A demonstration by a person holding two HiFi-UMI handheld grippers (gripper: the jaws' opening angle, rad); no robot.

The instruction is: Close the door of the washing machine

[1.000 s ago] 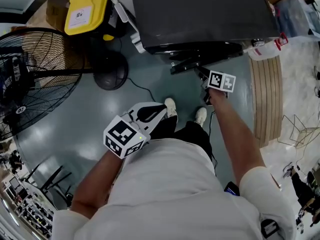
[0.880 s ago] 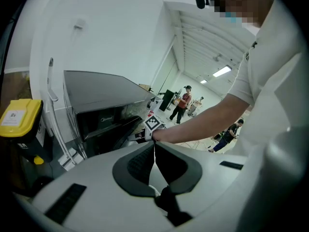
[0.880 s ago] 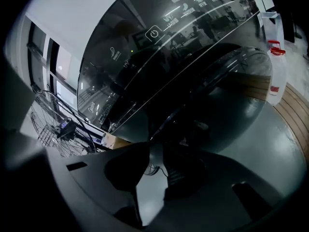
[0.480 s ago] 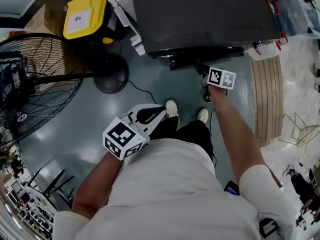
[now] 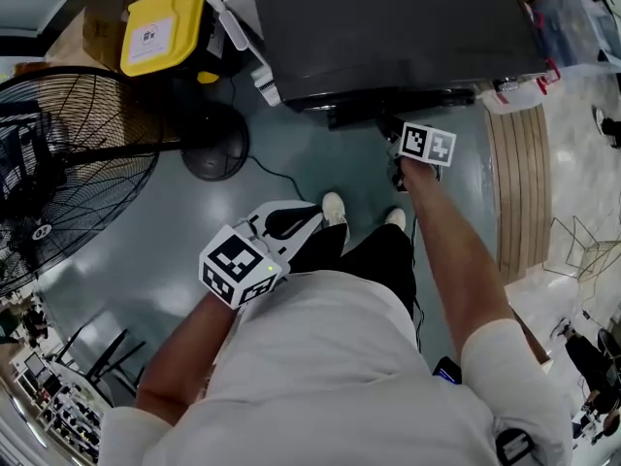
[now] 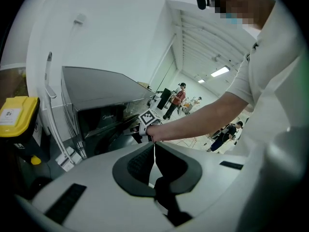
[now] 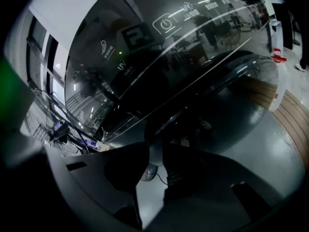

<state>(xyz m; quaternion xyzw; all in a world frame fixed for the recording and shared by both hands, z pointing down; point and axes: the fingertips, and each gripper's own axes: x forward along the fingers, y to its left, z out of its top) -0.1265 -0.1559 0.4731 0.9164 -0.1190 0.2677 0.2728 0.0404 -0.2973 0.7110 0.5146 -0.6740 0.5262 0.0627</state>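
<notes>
The dark washing machine (image 5: 388, 27) fills the top of the head view. Its round door (image 5: 388, 115) lies almost flat against the front; I cannot tell whether it is latched. My right gripper (image 5: 400, 163) is stretched out to the door's lower edge with its jaws open, and floor shows through the gap. In the right gripper view the glossy door (image 7: 203, 76) looms just beyond that gripper (image 7: 154, 163). My left gripper (image 5: 286, 223) stays near my body, shut and empty. In the left gripper view its pads (image 6: 140, 161) meet, and the machine (image 6: 96, 110) stands beyond.
A yellow-lidded container (image 5: 165, 22) sits left of the machine. A large floor fan (image 5: 58, 163) and its round base (image 5: 213, 139) stand at the left. A slatted wooden board (image 5: 519, 183) lies at the right. My shoes (image 5: 333, 207) are just before the machine.
My right gripper has moved a little toward the machine, and the door's protruding edge has swung in closer to the front. The left gripper has stayed put.
</notes>
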